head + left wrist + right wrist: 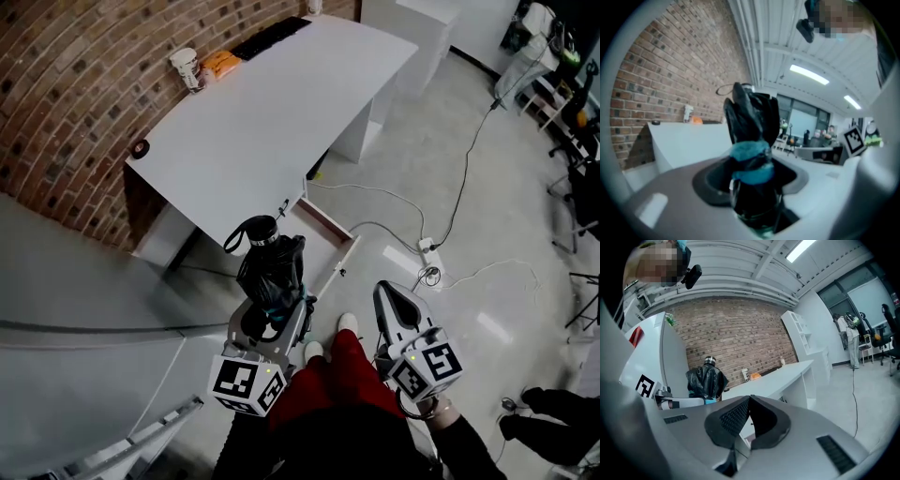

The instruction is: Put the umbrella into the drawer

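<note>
A folded black umbrella point(272, 267) with a blue strap stands upright, and my left gripper point(274, 302) is shut on its lower part. In the left gripper view the umbrella point(752, 117) rises from between the jaws, with the blue strap just above them. The white desk point(272, 103) has an open drawer point(328, 230) pulled out at its front edge, just beyond the umbrella. My right gripper point(394, 302) hangs to the right of the drawer, its jaws shut with nothing in them. In the right gripper view the umbrella point(705, 380) shows at the left, beyond the closed pads point(736, 416).
At the back of the desk, by the brick wall, lie a white cup point(187, 67), an orange object point(220, 64) and a black keyboard point(272, 36). Cables and a power strip point(429, 248) lie on the floor to the right. My red-trousered legs point(328, 375) are below.
</note>
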{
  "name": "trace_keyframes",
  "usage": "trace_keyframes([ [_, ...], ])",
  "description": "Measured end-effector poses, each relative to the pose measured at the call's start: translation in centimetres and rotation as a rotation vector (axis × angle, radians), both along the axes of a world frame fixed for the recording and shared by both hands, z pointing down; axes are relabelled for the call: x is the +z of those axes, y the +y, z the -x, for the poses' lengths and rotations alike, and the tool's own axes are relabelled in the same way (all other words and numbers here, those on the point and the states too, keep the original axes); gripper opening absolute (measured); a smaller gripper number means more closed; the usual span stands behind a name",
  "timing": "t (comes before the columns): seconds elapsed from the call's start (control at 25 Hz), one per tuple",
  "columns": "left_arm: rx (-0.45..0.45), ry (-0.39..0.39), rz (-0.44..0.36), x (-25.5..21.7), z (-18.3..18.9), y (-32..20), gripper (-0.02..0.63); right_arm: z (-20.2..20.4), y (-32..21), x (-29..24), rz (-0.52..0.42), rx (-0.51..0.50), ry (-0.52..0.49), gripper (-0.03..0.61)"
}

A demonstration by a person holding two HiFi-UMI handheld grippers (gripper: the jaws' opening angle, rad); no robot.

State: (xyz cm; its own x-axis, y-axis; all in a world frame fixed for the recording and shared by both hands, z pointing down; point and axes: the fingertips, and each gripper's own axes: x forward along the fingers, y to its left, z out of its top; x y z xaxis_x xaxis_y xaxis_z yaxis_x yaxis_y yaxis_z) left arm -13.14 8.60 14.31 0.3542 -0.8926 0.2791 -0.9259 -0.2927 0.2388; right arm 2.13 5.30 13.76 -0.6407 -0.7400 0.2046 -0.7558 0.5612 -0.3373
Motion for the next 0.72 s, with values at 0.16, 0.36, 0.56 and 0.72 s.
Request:
trace_keyframes([
  [0.16, 0.005, -0.001, 0.048, 3.0, -1.2, -2.4, 0.232, -0.9, -1.5, 2.7, 0.052, -0.012, 0.015, 0.002],
  [0.36, 0.025, -0.011, 0.119, 7.3, -2.2, -5.0, 0.232, -0.8, -3.3, 6.5, 0.105, -0.03, 0.043, 0.002],
  [0.56, 0.034, 0.006, 0.172, 11.7, -3.1, -7.4, 0.232, -0.5, -5.2, 10.8, 0.202, -0.042, 0.061, 0.002],
  [0.72, 0.038, 0.008, 0.206, 15.4, -3.7, -9.4, 0.232, -0.3, -6.9, 14.4, 0.242, -0.036, 0.074, 0.002],
])
